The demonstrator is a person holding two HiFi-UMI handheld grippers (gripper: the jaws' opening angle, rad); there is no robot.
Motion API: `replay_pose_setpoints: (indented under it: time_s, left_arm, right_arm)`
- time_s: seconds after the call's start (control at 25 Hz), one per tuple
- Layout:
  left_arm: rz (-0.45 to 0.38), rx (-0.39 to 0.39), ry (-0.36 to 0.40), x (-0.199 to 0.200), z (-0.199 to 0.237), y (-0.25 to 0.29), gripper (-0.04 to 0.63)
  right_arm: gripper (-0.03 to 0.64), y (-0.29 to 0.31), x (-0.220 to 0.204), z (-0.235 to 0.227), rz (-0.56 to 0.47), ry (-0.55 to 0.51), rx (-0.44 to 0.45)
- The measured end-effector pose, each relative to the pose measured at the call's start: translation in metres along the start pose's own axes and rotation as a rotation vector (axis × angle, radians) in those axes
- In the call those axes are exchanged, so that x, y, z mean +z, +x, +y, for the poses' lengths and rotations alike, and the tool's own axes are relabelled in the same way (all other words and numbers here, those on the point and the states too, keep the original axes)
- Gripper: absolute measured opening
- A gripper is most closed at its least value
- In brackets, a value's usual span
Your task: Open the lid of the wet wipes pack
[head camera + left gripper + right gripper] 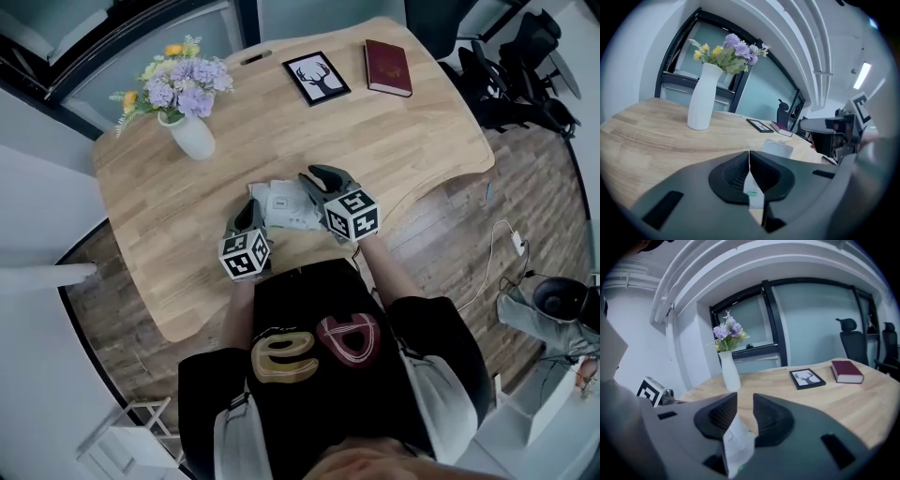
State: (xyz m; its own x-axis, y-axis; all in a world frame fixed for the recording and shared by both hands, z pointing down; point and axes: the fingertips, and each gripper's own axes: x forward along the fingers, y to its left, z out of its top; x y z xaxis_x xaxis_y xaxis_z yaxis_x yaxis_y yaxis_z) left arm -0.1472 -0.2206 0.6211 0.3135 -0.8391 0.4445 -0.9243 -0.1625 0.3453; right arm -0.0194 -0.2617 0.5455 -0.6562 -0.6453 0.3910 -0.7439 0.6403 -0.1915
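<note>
The white wet wipes pack is lifted near the table's front edge, between both grippers. My left gripper holds its left end. In the left gripper view the left gripper is shut on a thin flap of the pack, and the pack's white lid shows just beyond the jaws. My right gripper is at the pack's right end. In the right gripper view the right gripper has a clear gap between its jaws. A crumpled white part of the pack lies low against the left pad.
A white vase of flowers stands at the table's far left. A framed deer picture and a red book lie at the far edge. Black office chairs stand beyond the wooden table. The person's torso is close behind the grippers.
</note>
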Motion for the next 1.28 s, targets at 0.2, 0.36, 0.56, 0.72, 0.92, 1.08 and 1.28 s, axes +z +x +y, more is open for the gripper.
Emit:
replay_pose_setpoints:
  time_s: [0.2, 0.36, 0.56, 0.72, 0.92, 1.08, 1.28]
  left_arm:
    - [-0.036, -0.025, 0.014, 0.006, -0.009, -0.011, 0.017]
    - [-0.061, -0.038, 0.037, 0.01, -0.016, -0.017, 0.017]
    - [-0.078, -0.043, 0.041, 0.011, -0.02, -0.022, 0.017]
    - [-0.084, -0.041, 0.037, 0.01, -0.02, -0.027, 0.017]
    - [-0.085, -0.036, 0.044, 0.007, -0.02, -0.03, 0.017]
    - [-0.087, -0.042, 0.046, 0.005, -0.022, -0.033, 0.017]
    - [-0.089, -0.036, 0.058, 0.004, -0.022, -0.034, 0.017]
  right_arm:
    - [0.013, -0.018, 0.0, -0.007, -0.067, -0.007, -0.14]
    - [0.011, -0.023, -0.009, -0.005, -0.057, -0.034, -0.188]
    - [0.011, -0.026, -0.024, 0.004, -0.035, -0.038, -0.207]
    - [0.01, -0.029, -0.028, 0.011, -0.03, -0.042, -0.206]
    - [0.009, -0.031, -0.032, 0.013, -0.028, -0.043, -0.213]
    - [0.009, -0.034, -0.037, 0.015, -0.027, -0.039, -0.217]
    - [0.009, -0.035, -0.04, 0.016, -0.022, -0.043, -0.218]
